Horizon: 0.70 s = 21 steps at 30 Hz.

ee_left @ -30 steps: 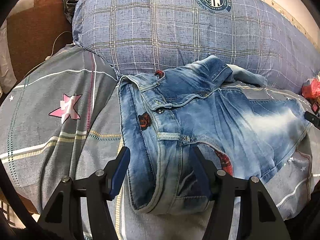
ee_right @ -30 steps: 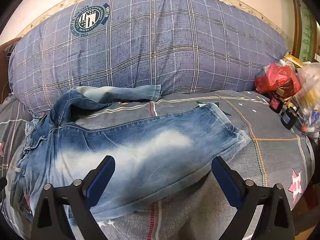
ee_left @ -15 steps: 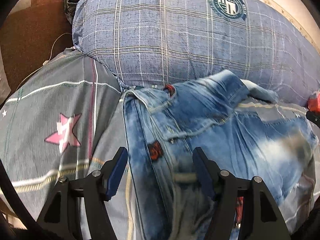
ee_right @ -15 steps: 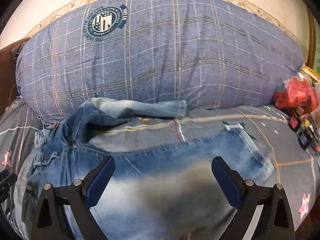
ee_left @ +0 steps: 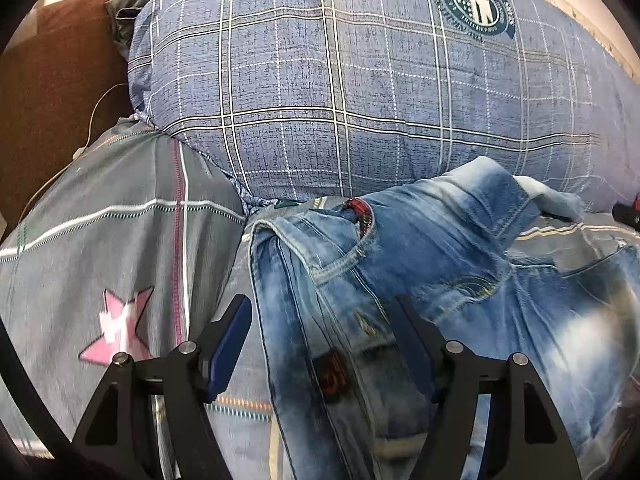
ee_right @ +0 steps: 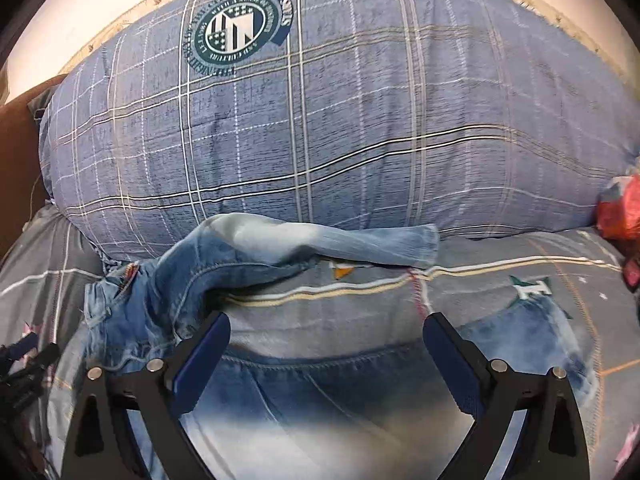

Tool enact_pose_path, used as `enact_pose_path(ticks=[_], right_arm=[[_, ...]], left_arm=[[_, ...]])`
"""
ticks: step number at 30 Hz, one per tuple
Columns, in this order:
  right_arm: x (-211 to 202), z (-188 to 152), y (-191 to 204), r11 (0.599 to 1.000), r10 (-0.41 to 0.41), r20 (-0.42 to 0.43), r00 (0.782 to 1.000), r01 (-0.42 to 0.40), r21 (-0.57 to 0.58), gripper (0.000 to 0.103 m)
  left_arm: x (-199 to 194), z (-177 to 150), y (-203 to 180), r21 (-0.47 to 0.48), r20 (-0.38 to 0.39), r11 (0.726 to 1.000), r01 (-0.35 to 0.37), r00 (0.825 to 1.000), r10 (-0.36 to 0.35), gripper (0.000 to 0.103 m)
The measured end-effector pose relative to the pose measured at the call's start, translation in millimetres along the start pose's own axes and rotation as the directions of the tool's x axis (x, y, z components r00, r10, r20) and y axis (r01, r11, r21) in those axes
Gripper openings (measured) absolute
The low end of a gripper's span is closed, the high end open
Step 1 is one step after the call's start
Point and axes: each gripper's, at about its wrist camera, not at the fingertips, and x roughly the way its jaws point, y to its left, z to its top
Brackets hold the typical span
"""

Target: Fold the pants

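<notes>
Here, both hand-held grippers, left (ee_left: 322, 328) and right (ee_right: 326, 346), spread wide, jeans (ee_left: 420, 280) blurred, cut off below.

Right gripper (ee_right: 326, 354) hovering open over jeans (ee_right: 320, 400) on the bed

Its blue-padded fingers (ee_right: 200, 360) are standing wide apart with nothing between them, above the near trouser leg, which is lying across the grey bedspread (ee_right: 500, 276). The other leg (ee_right: 320, 240) is trailing away rightward along the foot of the big blue plaid pillow (ee_right: 340, 132), touching it. A red bag (ee_right: 622, 212) is sitting at the right edge, beside the pillow.
</notes>
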Motion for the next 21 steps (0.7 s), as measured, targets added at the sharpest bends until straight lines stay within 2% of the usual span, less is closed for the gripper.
enact_pose_path(ticks=[4,8,11,14,18,21], right_arm=[[28.6,19.6,4.6,0.995,0.101,-0.068,0.993,-0.099,0.032,0.099],[61.2,48.9,11.3,0.978,0.205,-0.143,0.968,-0.198,0.063,0.099],[82.6,72.7,18.4,0.971,0.238,-0.184,0.954,-0.235,0.039,0.099],[107.3,92.9,21.9,0.963,0.271,-0.225,0.936,-0.265,0.056,0.099],[143.9,107.4,15.3,0.969,0.246,-0.282,0.927,-0.229,0.092,0.098],[169.3,106.2,14.6,0.968,0.25,-0.326,0.912,-0.227,0.107,0.098]], left_arm=[[25.7,14.8,8.6,-0.008,-0.032,1.0,0.007,0.999,-0.007,0.072],[50.1,33.9,26.9,-0.064,-0.065,0.998,-0.002,0.998,-0.002,0.072],[61.4,45.4,38.0,-0.097,-0.064,0.995,-0.001,0.998,-0.006,0.072],[78.6,53.2,45.7,-0.122,-0.085,0.992,-0.005,0.996,-0.006,0.072],[107.0,57.5,50.7,-0.157,-0.141,0.987,0.018,0.989,-0.041,0.072],[126.3,60.6,50.7,-0.192,-0.179,0.98,0.047,0.98,-0.082,0.072]])
